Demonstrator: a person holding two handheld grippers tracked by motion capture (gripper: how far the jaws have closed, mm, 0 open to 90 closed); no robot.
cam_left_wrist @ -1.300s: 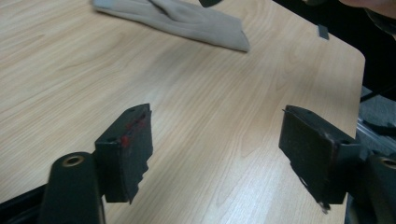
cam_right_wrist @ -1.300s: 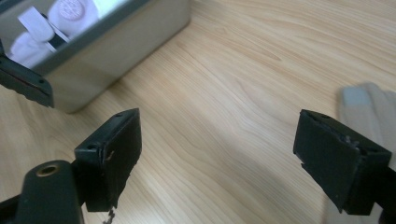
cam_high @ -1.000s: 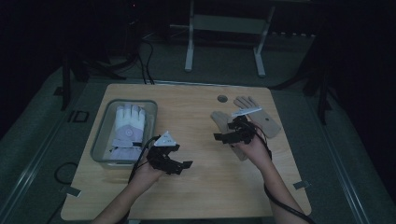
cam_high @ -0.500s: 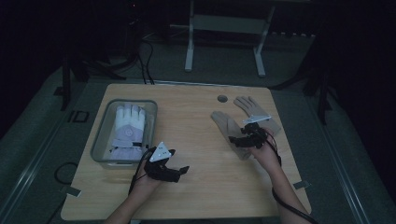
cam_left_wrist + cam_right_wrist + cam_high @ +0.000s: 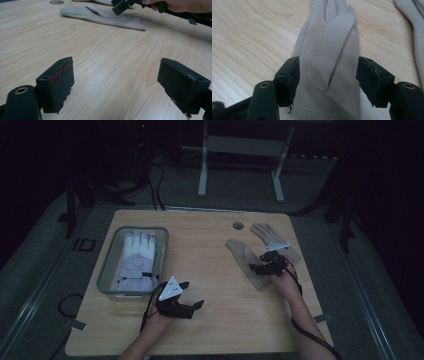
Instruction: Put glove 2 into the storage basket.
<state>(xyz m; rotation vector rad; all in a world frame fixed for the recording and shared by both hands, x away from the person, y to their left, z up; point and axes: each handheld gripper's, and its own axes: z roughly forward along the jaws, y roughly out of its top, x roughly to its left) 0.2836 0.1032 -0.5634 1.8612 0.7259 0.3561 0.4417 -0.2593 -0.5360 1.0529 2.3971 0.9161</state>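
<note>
Wooden table (image 5: 220,245), dim room, grey floor. Beige glove (image 5: 329,57) flat at table's right; right gripper (image 5: 328,75) spread above it. Left gripper (image 5: 115,82) spread, empty, over bare wood.

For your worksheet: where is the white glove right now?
High view: the white glove lies in the clear bin at the table's left, just beyond the left gripper.

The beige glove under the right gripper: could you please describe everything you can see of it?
The beige glove is a thin, soft-looking fabric glove lying flat on the wooden table, thumb folded over the palm, fingers pointing away from the person. The right gripper hangs open just above it, one jaw on each side of the thumb. A second beige glove lies beside it.
</note>
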